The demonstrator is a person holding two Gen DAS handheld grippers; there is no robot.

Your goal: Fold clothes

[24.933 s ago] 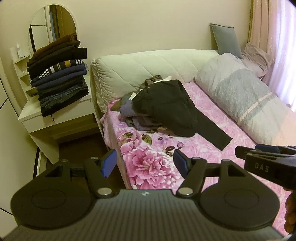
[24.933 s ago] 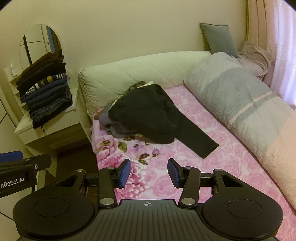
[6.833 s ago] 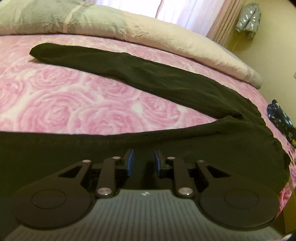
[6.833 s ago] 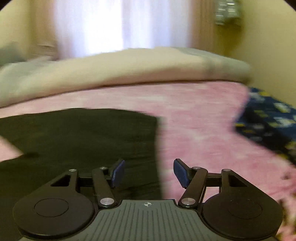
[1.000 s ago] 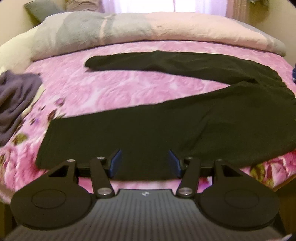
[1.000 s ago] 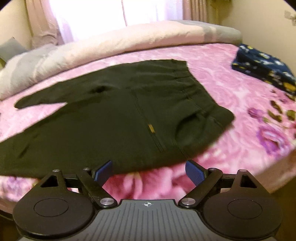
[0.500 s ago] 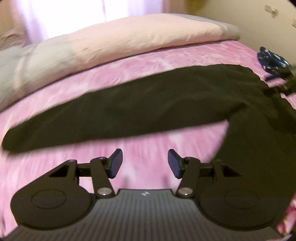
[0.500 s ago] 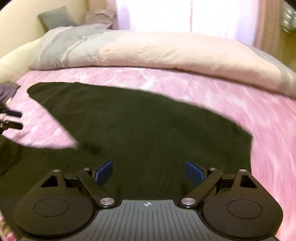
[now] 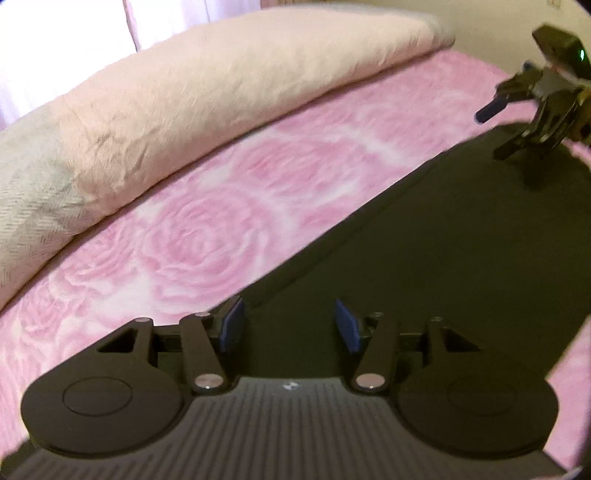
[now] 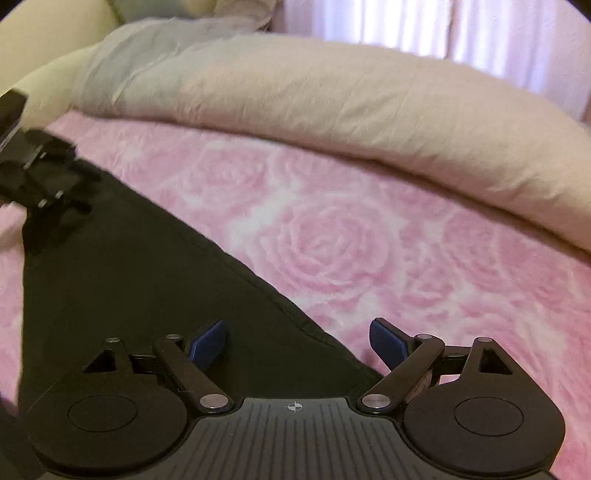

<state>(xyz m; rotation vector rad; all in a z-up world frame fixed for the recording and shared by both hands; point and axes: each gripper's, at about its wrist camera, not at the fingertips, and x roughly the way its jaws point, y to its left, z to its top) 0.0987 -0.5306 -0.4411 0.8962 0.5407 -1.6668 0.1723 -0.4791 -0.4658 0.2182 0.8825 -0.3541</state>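
Black trousers (image 9: 461, 240) lie flat on the pink rose bedspread (image 9: 207, 236). My left gripper (image 9: 288, 325) is open, low over the far trouser leg near its edge. In the left wrist view the right gripper (image 9: 517, 110) shows at the upper right, above the trousers. In the right wrist view the trousers (image 10: 140, 295) fill the lower left, and my right gripper (image 10: 297, 343) is open, straddling their far edge. The left gripper (image 10: 40, 177) shows at the left over the cloth. Neither gripper holds anything.
A rolled beige and grey duvet (image 9: 184, 103) runs along the far side of the bed, also seen in the right wrist view (image 10: 351, 99). Bright curtains (image 10: 424, 26) hang behind it. A cream headboard (image 10: 40, 44) is at the upper left.
Both grippers have moved forward and down to the far edge of the trousers. The views have closed in on the cloth. Both jaws stay open.
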